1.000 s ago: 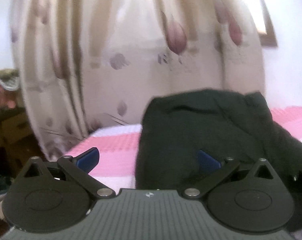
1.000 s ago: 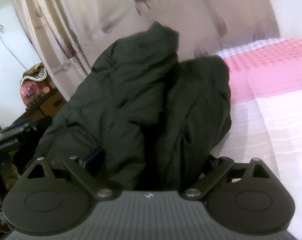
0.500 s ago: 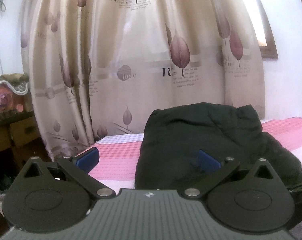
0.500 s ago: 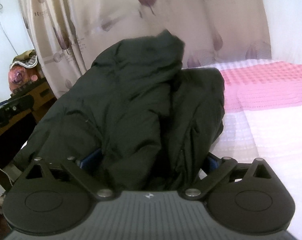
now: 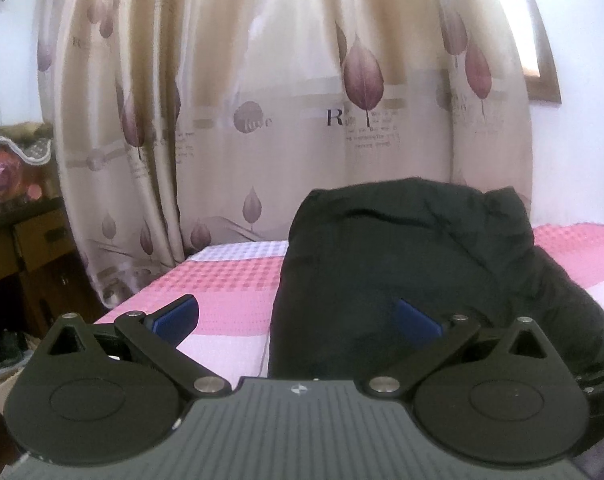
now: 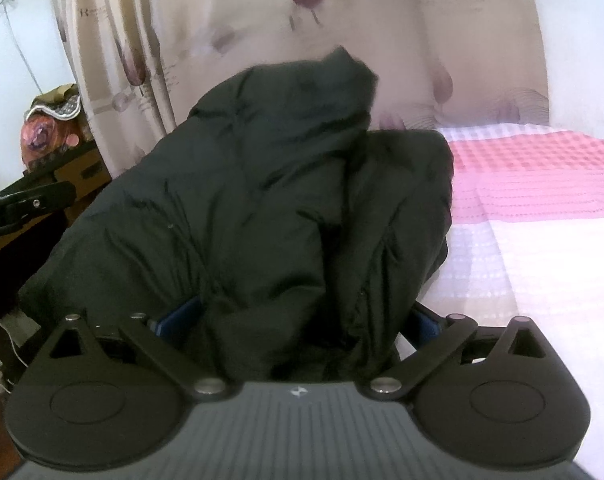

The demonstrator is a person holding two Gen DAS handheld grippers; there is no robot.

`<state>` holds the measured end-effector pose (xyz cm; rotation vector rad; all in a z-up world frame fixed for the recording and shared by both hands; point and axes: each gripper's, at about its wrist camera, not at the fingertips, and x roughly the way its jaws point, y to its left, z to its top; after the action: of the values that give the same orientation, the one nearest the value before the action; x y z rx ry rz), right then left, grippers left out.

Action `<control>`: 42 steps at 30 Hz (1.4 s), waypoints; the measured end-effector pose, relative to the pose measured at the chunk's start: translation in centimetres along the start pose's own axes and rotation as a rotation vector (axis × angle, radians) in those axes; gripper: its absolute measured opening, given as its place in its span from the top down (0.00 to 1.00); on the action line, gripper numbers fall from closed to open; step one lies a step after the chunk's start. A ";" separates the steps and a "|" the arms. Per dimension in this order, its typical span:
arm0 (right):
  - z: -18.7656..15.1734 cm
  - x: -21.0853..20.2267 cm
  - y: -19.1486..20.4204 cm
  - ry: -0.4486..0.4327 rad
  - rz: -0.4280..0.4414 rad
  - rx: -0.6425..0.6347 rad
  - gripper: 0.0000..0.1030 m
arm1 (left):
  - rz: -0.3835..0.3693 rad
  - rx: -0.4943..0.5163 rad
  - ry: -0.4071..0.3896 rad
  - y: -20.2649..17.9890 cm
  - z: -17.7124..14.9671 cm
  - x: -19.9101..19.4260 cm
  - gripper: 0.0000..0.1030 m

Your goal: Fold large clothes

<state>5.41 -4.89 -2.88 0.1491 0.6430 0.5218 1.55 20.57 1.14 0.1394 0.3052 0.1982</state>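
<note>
On the left wrist view, my left gripper [image 5: 297, 314] has its blue-padded jaws spread wide and clamped on nothing; the left pad hangs over the pink-and-white checked bedspread [image 5: 225, 280], the right pad sits in front of the bulky black padded jacket [image 5: 414, 256], which lies heaped on the bed's near end, in front of the beige curtain printed with purple leaves [image 5: 285, 92]. Whether that right pad touches the cloth I can't tell. Over to the right wrist view: my right gripper [image 6: 297, 318] is fully apart too, with a thick fold of the jacket bulging up between its pads, which I don't see pressing it. I'd judge I'm between folds, the jacket bundled but loose. Next move, I reckon: pick a clear hem or sleeve edge and close firmly, since this puffy fabric will spring back and slip. Containers: a brown cardboard box [image 5: 41, 236] sits at the left on dark furniture, its contents hidden, so nothing to report there.
</note>
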 end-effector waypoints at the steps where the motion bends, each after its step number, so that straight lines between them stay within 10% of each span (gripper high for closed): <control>1: -0.1 0.1 0.0 0.002 0.000 -0.002 0.00 | -0.004 0.004 0.002 0.0 -0.1 0.0 0.00; 8: 0.7 -0.7 0.7 0.012 -0.043 -0.009 0.00 | -0.054 0.012 -0.015 0.3 -0.5 -0.1 0.00; 22: 0.7 -7.0 6.7 -0.270 -0.067 -0.186 0.00 | 0.023 -0.029 -0.104 0.1 0.8 -2.1 0.00; 42: 0.7 -8.0 7.7 -0.267 -0.143 -0.216 0.00 | -0.125 -0.065 -0.079 -0.9 1.6 -3.3 0.00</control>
<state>-2.79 -2.34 4.18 -0.0311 0.3310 0.4208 -0.86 18.84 3.43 0.0637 0.2272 0.0788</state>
